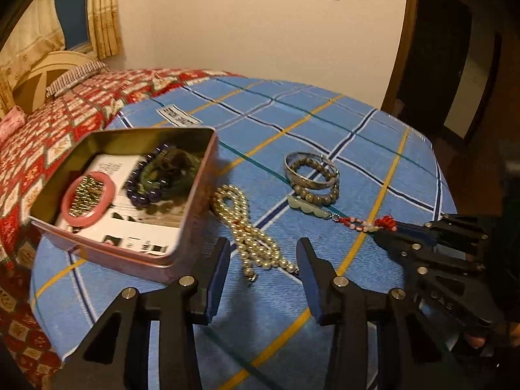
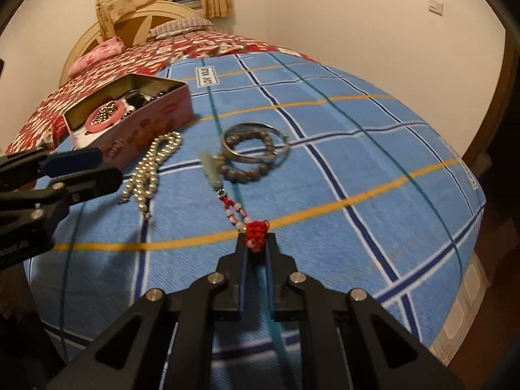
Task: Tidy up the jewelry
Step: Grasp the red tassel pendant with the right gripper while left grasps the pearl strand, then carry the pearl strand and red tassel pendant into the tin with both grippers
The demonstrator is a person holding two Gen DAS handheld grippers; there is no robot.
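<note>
While that jade pendant lies on the blue checked cloth at twelve o'clock from your right gripper, treat it as a limp thing: a stiff, likely brittle stone at the far end, then a thin beaded cord, then the soft red knot nearest you. The knot looks like the safest hold, being soft cord and not slippery stone, though the stone will probably swing once lifted. And your right gripper is on it, jaws closed almost fully together on that red knot, with a teal tassel strand trailing back between the fingers.

Over to your left gripper: jaws roughly half open, nothing between the pads, hovering just above the pearl necklace, which runs away toward eleven o'clock. Light, loose, slippery beads, so pinch a bunched loop. The pink tin, already holding bangles, sits at ten o'clock.
</note>
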